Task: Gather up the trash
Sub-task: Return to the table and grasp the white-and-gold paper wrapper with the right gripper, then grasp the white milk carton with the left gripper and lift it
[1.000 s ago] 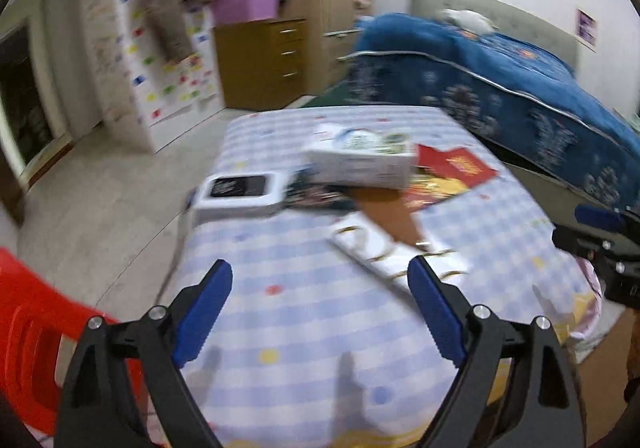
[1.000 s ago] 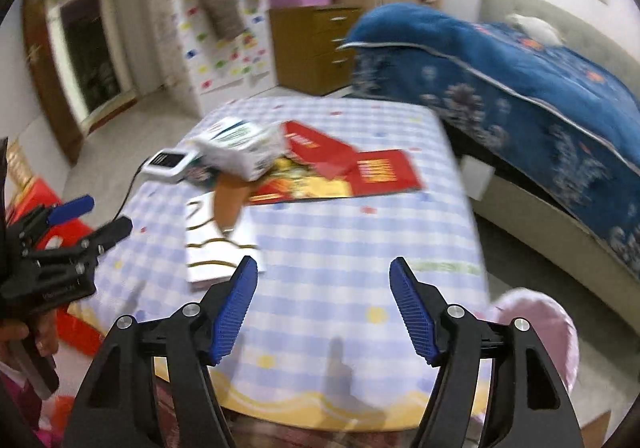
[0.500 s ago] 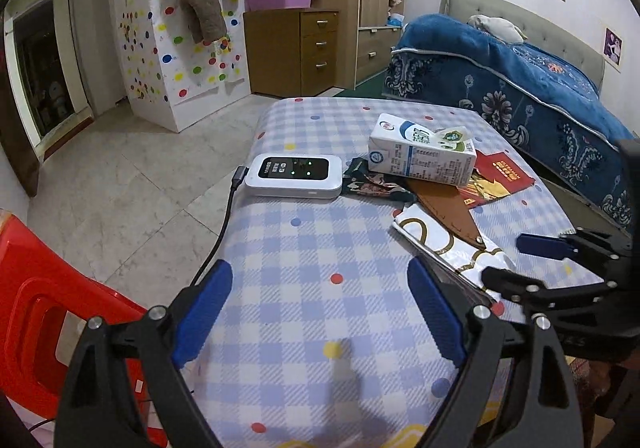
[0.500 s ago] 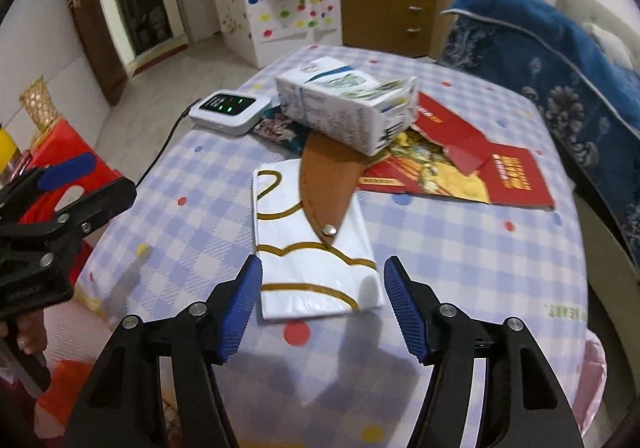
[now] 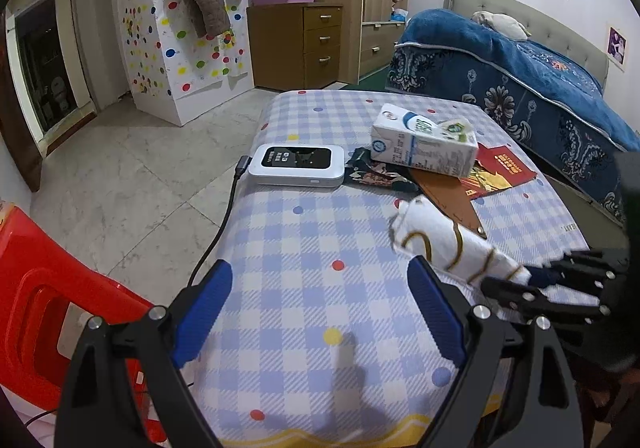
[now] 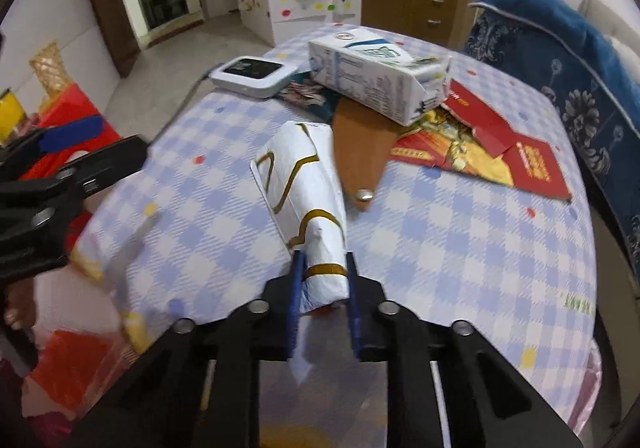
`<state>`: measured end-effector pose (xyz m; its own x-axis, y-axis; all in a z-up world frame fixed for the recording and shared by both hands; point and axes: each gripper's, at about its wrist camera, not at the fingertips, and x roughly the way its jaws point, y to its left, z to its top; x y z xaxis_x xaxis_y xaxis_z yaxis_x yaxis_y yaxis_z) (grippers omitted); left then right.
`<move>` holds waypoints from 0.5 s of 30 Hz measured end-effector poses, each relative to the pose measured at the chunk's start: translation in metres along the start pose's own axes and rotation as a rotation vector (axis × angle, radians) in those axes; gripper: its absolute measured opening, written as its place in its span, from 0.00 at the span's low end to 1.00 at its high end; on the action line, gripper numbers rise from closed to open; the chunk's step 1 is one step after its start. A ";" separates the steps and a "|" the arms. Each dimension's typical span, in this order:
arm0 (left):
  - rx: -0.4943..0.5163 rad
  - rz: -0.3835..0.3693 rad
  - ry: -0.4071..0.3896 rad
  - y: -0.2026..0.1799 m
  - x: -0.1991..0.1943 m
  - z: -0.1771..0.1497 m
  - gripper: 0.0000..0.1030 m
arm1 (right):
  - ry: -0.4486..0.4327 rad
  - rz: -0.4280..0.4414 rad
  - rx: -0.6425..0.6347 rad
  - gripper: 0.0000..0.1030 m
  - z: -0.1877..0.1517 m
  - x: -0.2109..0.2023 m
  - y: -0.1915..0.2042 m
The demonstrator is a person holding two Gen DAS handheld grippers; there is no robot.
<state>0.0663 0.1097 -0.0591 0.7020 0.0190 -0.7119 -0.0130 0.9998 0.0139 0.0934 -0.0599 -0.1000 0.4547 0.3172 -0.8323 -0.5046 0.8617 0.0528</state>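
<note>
Half a second ago my right gripper [image 6: 322, 276] stood spread over the white wrapper with gold lines [image 6: 308, 204], which lay flat on the cloth. Now its jaws are closing on the wrapper's near end, blue pads pressing both sides, and the wrapper is bunched into a crumpled roll, its far end raised off the table — in the left wrist view it juts up and leftward from my right gripper [image 5: 532, 276]. My left gripper [image 5: 320, 312] is spread wide with nothing between its fingers, above bare cloth at the near part of the table, much where it was.

The table wears a blue-and-white checked cloth with coloured dots [image 5: 304, 248]. Beyond the wrapper lie a brown leather flap with a metal snap [image 6: 358, 152], a white and blue milk carton on its side [image 6: 380, 80], red and gold envelopes [image 6: 520, 156] and a white rectangular device with a dark screen [image 5: 298, 164], its grey cable [image 5: 224, 224] dropping over the left edge.

A red plastic chair [image 5: 48, 308] stands just beside the table's near-left corner; a bed with a blue patterned cover [image 5: 540, 88] runs near the right edge. The pale tiled floor [image 5: 132, 168] to the left is open up to the brown wooden drawers [image 5: 304, 44].
</note>
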 end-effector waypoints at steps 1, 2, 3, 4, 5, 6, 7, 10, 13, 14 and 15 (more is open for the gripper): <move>0.000 0.006 -0.002 0.001 -0.002 0.000 0.84 | -0.005 0.030 0.007 0.11 -0.004 -0.008 0.001; 0.001 0.013 -0.005 0.002 -0.003 0.000 0.84 | -0.009 0.055 0.016 0.11 -0.007 -0.015 0.002; 0.003 0.018 -0.007 0.003 -0.004 0.001 0.84 | -0.019 0.084 0.027 0.11 -0.011 -0.024 0.002; 0.006 0.023 -0.010 0.003 -0.004 0.002 0.84 | -0.039 0.104 0.039 0.10 -0.014 -0.036 0.000; 0.011 0.026 -0.012 0.003 -0.004 0.003 0.84 | -0.060 0.102 0.049 0.10 -0.016 -0.046 -0.004; 0.019 0.028 -0.015 0.001 -0.004 0.004 0.84 | -0.096 0.076 0.072 0.10 -0.018 -0.059 -0.011; 0.026 0.026 -0.016 -0.002 -0.003 0.006 0.84 | -0.116 0.054 0.096 0.10 -0.017 -0.066 -0.018; 0.040 0.006 -0.012 -0.014 0.002 0.012 0.85 | -0.180 -0.056 0.192 0.11 -0.016 -0.083 -0.048; 0.062 -0.026 -0.008 -0.035 0.014 0.022 0.87 | -0.211 -0.096 0.265 0.11 -0.018 -0.091 -0.071; 0.070 -0.031 -0.007 -0.040 0.017 0.025 0.87 | -0.220 -0.101 0.285 0.11 -0.018 -0.093 -0.077; 0.080 -0.038 -0.005 -0.048 0.023 0.031 0.87 | -0.227 -0.105 0.297 0.11 -0.019 -0.094 -0.081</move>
<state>0.1051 0.0619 -0.0542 0.7048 -0.0188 -0.7092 0.0701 0.9966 0.0433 0.0775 -0.1672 -0.0362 0.6600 0.2720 -0.7003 -0.2272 0.9608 0.1591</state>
